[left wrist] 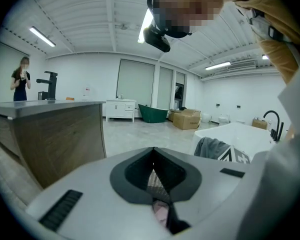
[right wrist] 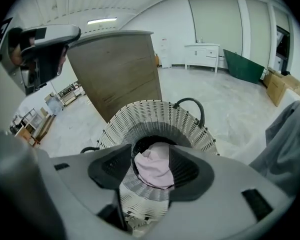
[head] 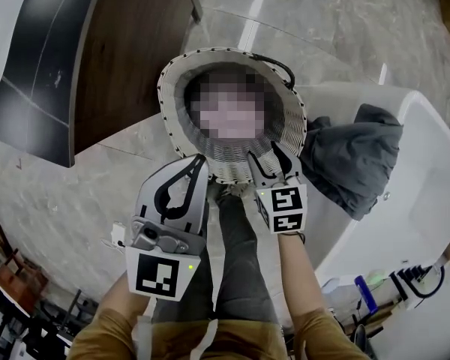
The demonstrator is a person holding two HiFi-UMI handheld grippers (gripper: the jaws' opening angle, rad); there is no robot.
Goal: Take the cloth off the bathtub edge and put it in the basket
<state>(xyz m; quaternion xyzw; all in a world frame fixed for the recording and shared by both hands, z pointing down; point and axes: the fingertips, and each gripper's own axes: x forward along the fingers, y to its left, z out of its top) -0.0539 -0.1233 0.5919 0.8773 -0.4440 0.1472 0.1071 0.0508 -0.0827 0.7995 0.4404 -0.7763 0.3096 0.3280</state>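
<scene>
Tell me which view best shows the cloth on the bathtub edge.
The head view: the grey cloth lies nearly whole, draped over the bathtub edge. The right gripper view cuts it off at its right border; the left gripper view shows a small part.

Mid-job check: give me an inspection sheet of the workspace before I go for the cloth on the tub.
Surface: glossy marble-look floor.
Job's things: grey cloth draped over the bathtub edge; wicker basket stands beside the tub with a pink cloth inside.
Clutter: blue-and-white gear on the floor by the tub, too small to identify.
Grippers: left gripper jaws together, empty; right gripper jaws apart at the basket's near rim, holding nothing.
Cables: what looks like a black cable beside that gear.
Surroundings: wood-faced cabinet; a person far off.
</scene>
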